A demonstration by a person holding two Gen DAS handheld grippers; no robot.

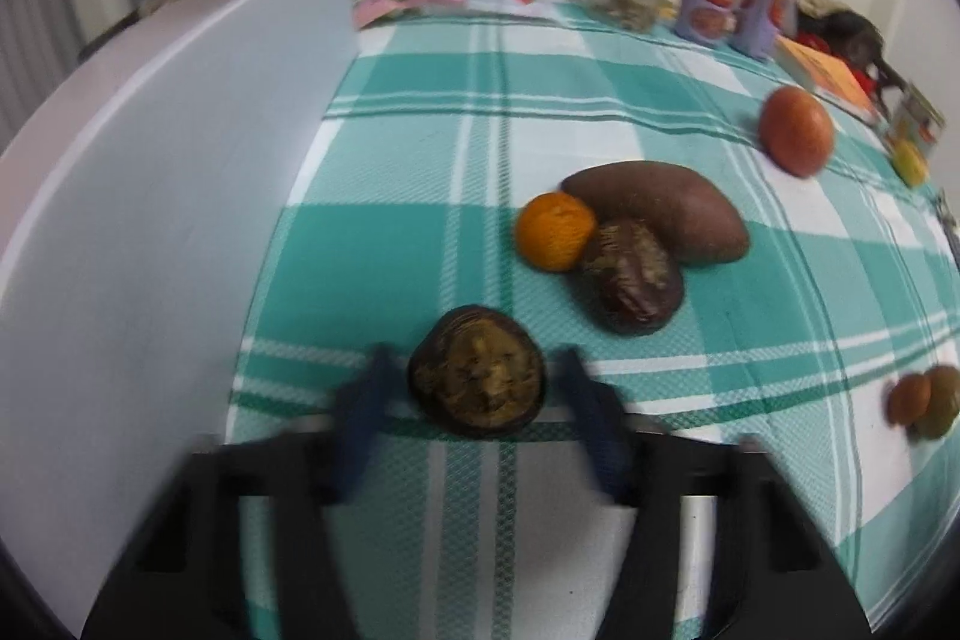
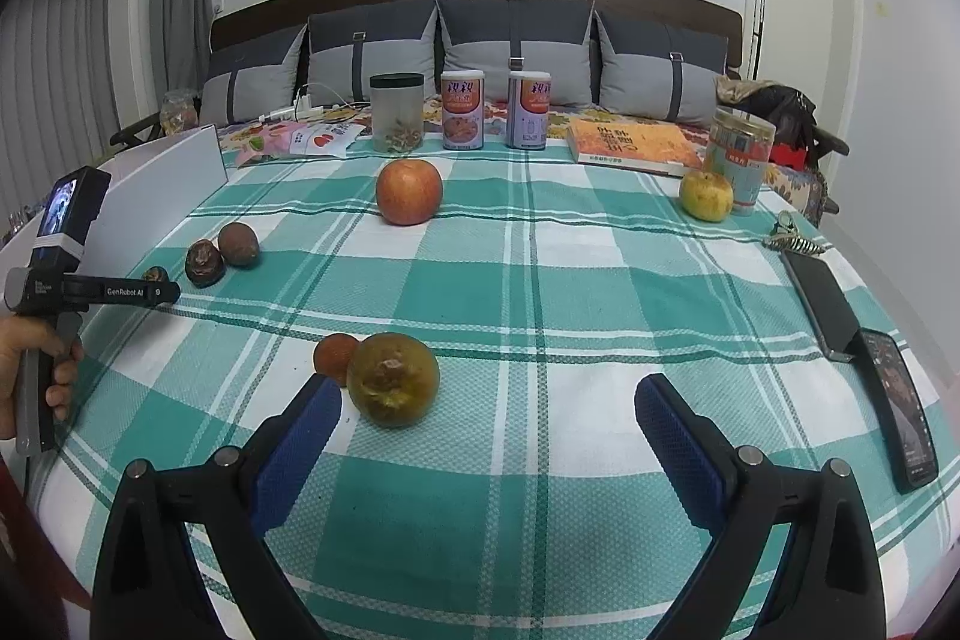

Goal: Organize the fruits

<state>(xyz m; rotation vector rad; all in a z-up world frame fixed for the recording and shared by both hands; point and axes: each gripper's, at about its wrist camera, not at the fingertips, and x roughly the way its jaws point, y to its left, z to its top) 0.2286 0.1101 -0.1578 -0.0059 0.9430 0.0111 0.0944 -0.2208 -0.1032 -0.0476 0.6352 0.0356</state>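
At the left edge of the checked tabletop, the left gripper is sitting with jaws wide around the dark round fruit, untouched, dead centre between them; right gripper is idling wide.

Right gripper jaws wide apart over checked cloth, brownish-green fruit just ahead, red apple farther back, left gripper at left

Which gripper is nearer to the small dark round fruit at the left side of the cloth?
Left. The left gripper has its open fingers on either side of the small dark fruit. The right gripper hovers open near the greenish-brown fruit, well away from it.
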